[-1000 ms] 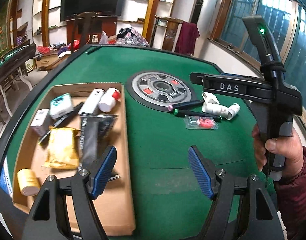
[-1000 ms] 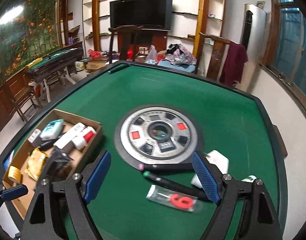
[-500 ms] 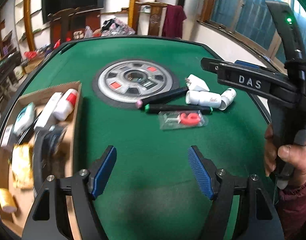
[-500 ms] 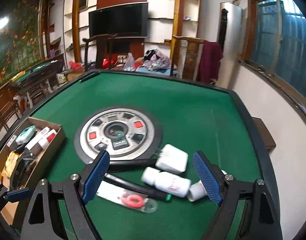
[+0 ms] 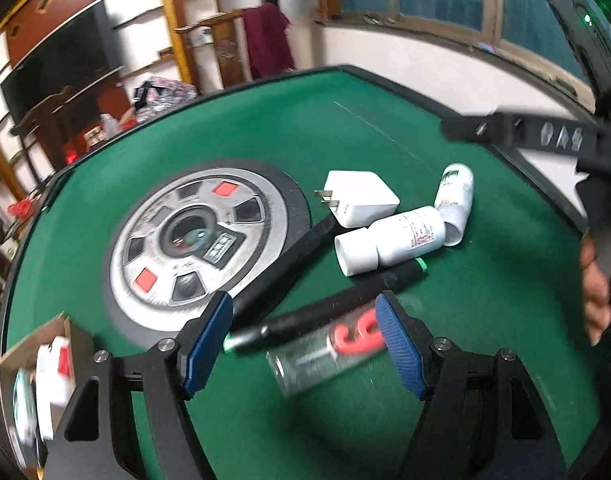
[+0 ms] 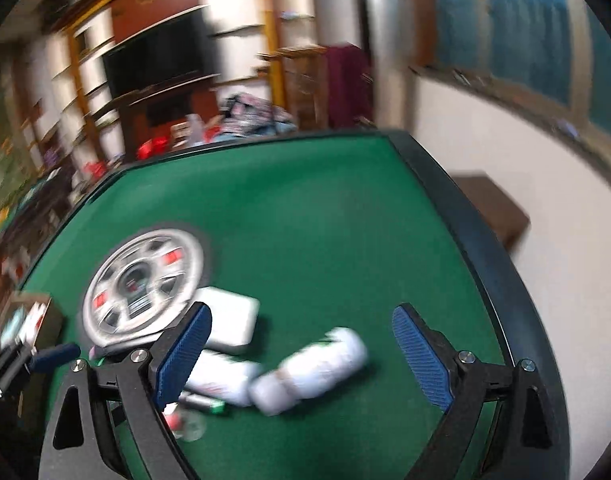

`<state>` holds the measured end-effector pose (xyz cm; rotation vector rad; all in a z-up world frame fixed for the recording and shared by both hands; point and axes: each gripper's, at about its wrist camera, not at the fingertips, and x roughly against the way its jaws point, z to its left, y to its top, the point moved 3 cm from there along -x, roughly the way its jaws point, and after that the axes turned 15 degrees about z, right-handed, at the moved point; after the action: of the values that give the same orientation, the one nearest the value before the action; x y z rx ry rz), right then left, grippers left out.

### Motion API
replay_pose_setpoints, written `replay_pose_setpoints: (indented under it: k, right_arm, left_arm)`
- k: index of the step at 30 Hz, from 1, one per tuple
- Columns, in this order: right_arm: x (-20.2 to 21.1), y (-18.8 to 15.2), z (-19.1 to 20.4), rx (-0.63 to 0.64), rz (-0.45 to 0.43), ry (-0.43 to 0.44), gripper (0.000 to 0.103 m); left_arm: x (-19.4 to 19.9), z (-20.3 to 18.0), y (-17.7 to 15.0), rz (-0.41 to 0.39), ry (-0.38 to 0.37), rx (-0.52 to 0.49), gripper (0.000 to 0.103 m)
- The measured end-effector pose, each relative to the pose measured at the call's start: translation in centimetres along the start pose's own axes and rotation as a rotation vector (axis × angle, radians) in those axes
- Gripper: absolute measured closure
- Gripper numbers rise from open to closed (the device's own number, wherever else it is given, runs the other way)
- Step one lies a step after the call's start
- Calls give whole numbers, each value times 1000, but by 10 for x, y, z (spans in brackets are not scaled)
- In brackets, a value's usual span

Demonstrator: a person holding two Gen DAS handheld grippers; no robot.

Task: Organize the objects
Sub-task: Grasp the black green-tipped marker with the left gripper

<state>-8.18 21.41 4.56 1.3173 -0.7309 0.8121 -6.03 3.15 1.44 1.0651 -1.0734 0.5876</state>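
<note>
Clutter [image 5: 385,240] near the grey dial [image 5: 201,236] is the target now. Left wrist view: your left gripper [image 5: 301,336] has swung away from the cardboard box [image 5: 45,344], which now sits at the frame's lower left edge, and hangs over the clear packet with a red piece [image 5: 329,348] and the black pen [image 5: 325,312], both on the near side of the dial. Fingers part open, empty.

Right wrist view: your right gripper [image 6: 301,356] has closed in on the white bottle [image 6: 313,364], right of the dial on the green worktop [image 6: 305,208]. Fingers wide, opening, not touching it. Sorting has shifted to pickup; nothing is grasped yet.
</note>
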Motion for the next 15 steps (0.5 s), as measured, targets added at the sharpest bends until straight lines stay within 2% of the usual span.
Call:
replay_pose_setpoints:
  k: [3, 4, 5, 11, 14, 15]
  right_arm:
    - [-8, 3, -27, -102, 41, 34, 8]
    - [-10, 3, -31, -119, 52, 35, 8]
    - [-12, 4, -33, -126, 59, 34, 8]
    - [-17, 0, -17, -72, 64, -14, 8]
    - [-4, -4, 0, -2, -4, -81, 8]
    - [5, -6, 7, 24, -44, -100, 8]
  left_arm:
    - [-20, -5, 7, 47, -5, -49, 30]
    - [-20, -5, 9, 23, -22, -47, 27]
    - [-22, -5, 10, 35, -44, -44, 27]
    - [-22, -8, 3, 78, -127, -44, 27]
    - [-18, -15, -7, 87, -147, -63, 32]
    - [-19, -18, -11, 103, -168, -69, 43]
